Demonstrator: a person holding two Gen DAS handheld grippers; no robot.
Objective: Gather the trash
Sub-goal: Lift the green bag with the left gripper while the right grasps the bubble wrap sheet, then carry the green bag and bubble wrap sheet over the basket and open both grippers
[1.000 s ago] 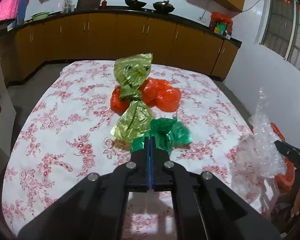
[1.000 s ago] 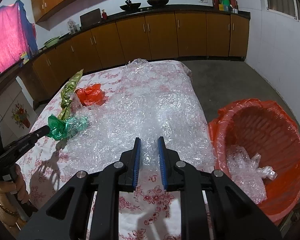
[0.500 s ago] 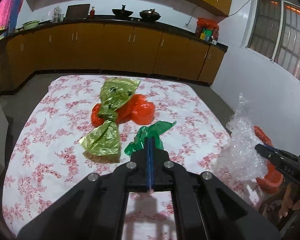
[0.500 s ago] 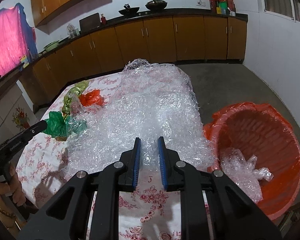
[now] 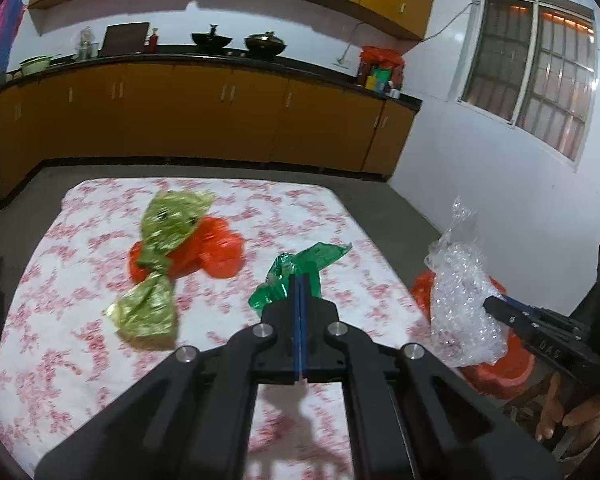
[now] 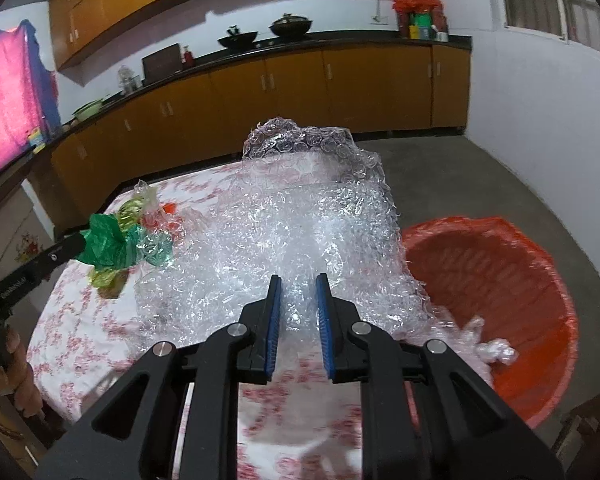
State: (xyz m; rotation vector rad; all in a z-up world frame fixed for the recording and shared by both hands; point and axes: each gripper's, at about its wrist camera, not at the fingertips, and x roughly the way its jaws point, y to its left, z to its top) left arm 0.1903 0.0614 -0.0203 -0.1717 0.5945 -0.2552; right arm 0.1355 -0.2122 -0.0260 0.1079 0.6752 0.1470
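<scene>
Your tabletop (image 5: 80, 360), spread with its white-and-red floral cloth, fills the middle of both views, with the orange trash basket (image 6: 540, 280) sitting just off its right edge. Inside that basket there's a crumpled bit of clear plastic (image 6: 496, 350) lying against the wall. Your biggest piece of trash is the bubble wrap (image 6: 300, 216), and your right claw (image 6: 298, 292) has it: the blue pads stand a little apart with the clear sheet bunched between them, and the wrap billows up in front, draping across the right part of the tabletop and over the basket rim. From the left wrist view you see it as a tall crinkled bundle hanging from that claw in front of the basket.

On the cloth, well to the left, the yellow-green wrapper (image 5: 156, 280) lies across the orange plastic bag (image 5: 216, 252), touching it. Both rest flat on the tabletop.

Smallest of all, the green plastic scrap (image 5: 296, 272) is pinched in your left claw (image 5: 299, 280). That claw is clamped fully together on it, and the scrap sticks out past the tips, clear of the cloth.
</scene>
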